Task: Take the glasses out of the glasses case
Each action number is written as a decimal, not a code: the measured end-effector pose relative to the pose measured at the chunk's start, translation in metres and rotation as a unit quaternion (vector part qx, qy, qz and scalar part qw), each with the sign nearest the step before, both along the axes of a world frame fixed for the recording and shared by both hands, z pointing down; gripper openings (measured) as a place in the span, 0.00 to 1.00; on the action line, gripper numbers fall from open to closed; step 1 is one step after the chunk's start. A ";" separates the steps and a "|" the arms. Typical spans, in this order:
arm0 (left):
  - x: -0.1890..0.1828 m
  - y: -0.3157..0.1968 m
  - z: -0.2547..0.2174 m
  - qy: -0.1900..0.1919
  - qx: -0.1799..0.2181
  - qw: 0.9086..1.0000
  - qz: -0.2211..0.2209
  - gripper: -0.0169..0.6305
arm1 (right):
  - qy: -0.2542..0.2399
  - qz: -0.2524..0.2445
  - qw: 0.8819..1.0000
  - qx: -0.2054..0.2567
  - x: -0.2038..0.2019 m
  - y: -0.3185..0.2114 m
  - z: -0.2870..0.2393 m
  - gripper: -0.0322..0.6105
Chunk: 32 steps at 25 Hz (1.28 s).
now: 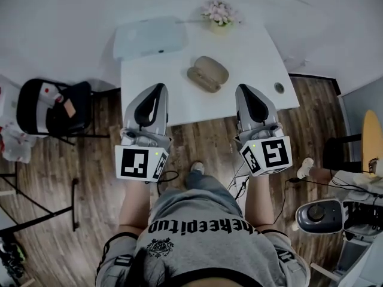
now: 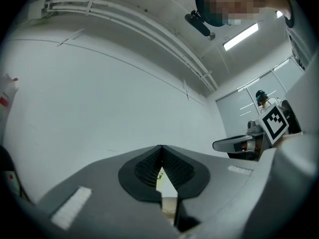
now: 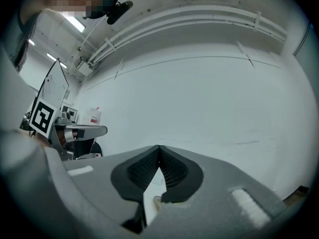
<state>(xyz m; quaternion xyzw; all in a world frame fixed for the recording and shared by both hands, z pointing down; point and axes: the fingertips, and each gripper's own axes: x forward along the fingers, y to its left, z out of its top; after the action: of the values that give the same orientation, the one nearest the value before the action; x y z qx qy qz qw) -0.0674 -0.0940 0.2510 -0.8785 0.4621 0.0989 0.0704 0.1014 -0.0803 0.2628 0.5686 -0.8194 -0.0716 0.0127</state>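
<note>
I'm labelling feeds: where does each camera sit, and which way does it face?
Head view: on the head, facing steeply down at table and case; shows torso, forearms, left gripper, right gripper.
Left gripper view: on that gripper, facing along its shut fingers at a wall; head shows above.
Right gripper view: the same, mirrored.
Shared: each gripper view catches the other gripper.

The tabletop (image 1: 257, 58) is smooth, matt white. The glasses case (image 1: 207, 73) near its middle looks matt beige and finely textured. The left gripper (image 1: 160, 88) and right gripper (image 1: 242, 89) are matt grey plastic with black ribbed pads (image 2: 144, 166). The floor (image 1: 90, 178) is wood-grain planking.
</note>
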 end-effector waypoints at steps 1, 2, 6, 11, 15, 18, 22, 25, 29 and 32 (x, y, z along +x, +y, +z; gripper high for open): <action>0.004 -0.003 0.000 0.000 0.001 1.000 -0.003 0.05 | -0.001 -0.003 1.000 0.000 0.004 -0.005 0.000 0.05; 0.007 -0.007 -0.001 0.000 0.001 1.000 -0.006 0.05 | -0.002 -0.007 1.000 0.000 0.007 -0.009 0.001 0.05; 0.021 -0.020 0.000 0.001 0.002 1.000 -0.021 0.06 | 0.000 -0.024 1.000 -0.006 0.020 -0.025 0.006 0.05; 0.037 -0.027 -0.001 0.001 0.007 0.999 -0.034 0.05 | 0.000 -0.044 0.999 -0.021 0.033 -0.040 0.018 0.05; 0.044 -0.029 0.003 -0.009 0.002 0.999 -0.039 0.05 | -0.003 -0.057 0.998 -0.033 0.036 -0.052 0.026 0.05; 0.044 -0.035 0.005 -0.009 -0.002 0.999 -0.045 0.05 | -0.004 -0.061 0.997 -0.043 0.037 -0.060 0.033 0.05; 0.044 -0.044 0.007 -0.013 -0.006 0.999 -0.047 0.05 | -0.004 -0.064 0.996 -0.058 0.038 -0.073 0.044 0.05; 0.045 -0.054 0.009 -0.013 -0.009 0.999 -0.044 0.05 | 0.001 -0.065 0.995 -0.074 0.038 -0.085 0.054 0.05; 0.046 -0.075 0.013 -0.015 -0.017 0.999 -0.042 0.05 | -0.001 -0.072 0.992 -0.102 0.035 -0.106 0.070 0.05; 0.045 -0.091 0.015 -0.014 -0.021 0.999 -0.039 0.05 | -0.001 -0.073 0.990 -0.124 0.034 -0.123 0.082 0.05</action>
<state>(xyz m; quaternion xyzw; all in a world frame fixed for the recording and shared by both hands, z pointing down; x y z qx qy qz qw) -0.0220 -0.1850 0.2660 -0.8623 0.4970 0.0738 0.0626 0.1354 -0.2032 0.3449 0.5015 -0.8612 0.0303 0.0768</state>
